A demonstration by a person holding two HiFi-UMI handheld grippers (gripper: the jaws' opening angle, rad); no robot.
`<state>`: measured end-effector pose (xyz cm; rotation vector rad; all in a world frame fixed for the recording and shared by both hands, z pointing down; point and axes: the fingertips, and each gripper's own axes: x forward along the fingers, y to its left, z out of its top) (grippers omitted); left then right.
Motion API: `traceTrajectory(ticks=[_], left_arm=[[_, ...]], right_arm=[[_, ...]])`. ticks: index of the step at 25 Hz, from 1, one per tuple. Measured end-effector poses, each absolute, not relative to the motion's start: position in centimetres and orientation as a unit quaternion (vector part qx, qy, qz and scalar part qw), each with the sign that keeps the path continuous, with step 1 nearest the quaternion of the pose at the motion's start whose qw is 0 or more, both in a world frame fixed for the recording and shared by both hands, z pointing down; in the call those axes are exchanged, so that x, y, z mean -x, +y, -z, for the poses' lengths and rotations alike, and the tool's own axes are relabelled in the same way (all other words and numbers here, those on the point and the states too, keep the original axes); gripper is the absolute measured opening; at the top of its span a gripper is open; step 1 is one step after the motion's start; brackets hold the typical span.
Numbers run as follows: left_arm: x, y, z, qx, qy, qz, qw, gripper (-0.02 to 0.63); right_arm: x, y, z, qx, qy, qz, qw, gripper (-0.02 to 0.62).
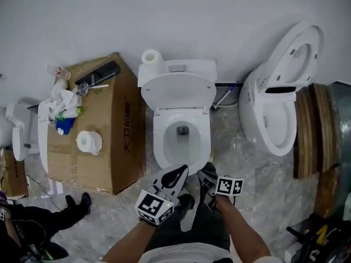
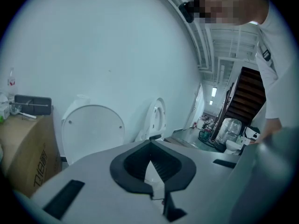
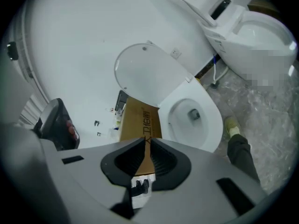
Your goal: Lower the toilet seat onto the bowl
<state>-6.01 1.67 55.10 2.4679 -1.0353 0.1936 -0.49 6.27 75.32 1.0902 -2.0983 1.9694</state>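
The white toilet [image 1: 182, 133] stands against the wall, and its lid [image 1: 178, 89] is raised against the tank. In the right gripper view the lid [image 3: 140, 73] is up and the bowl [image 3: 194, 115] lies open; I cannot tell a seat ring from the rim. Both grippers hover close together just in front of the bowl's front edge. On the left gripper [image 1: 174, 175] [image 2: 150, 143] the tips meet with nothing between them, and it faces the raised lid [image 2: 92, 132]. The right gripper [image 1: 207, 171] [image 3: 148, 139] shows a narrow slit between its tips and holds nothing.
A cardboard box [image 1: 109, 130] beside the toilet's left carries a toilet roll [image 1: 89, 141] and clutter. Another roll [image 1: 151, 56] sits on the tank. A second toilet [image 1: 274, 103], lid raised, stands at right beside a wooden drum [image 1: 315, 130]. Someone's shoes [image 1: 77, 204] are at lower left.
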Motion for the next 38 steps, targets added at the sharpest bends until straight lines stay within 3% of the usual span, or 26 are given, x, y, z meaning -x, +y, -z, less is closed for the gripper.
traceTrajectory(ticks=[13,22,30,38], left_arm=[[7.6,3.6,-42.2,-0.903,-0.375,-0.065,0.200,0.009],[7.7,3.2,-31.2,-0.913,-0.387,-0.023,0.127,0.009],[8.1,2.8,-25.4,-0.917,-0.391,0.005,0.071,0.009],[9.4,0.7,-24.3,-0.911,-0.407,0.011,0.058,0.009]], right_arm=[[2.2,4.4,-51.6,-0.329,-0.807,-0.491,-0.013,0.041],[1.7,2.1,-34.9,-0.370,-0.894,-0.253,-0.020,0.026],[2.3,0.6,-27.5,-0.395,-0.908,-0.142,-0.001,0.017],[4.0,-1.7,-26.2,-0.389,-0.916,-0.098,0.010,0.017]])
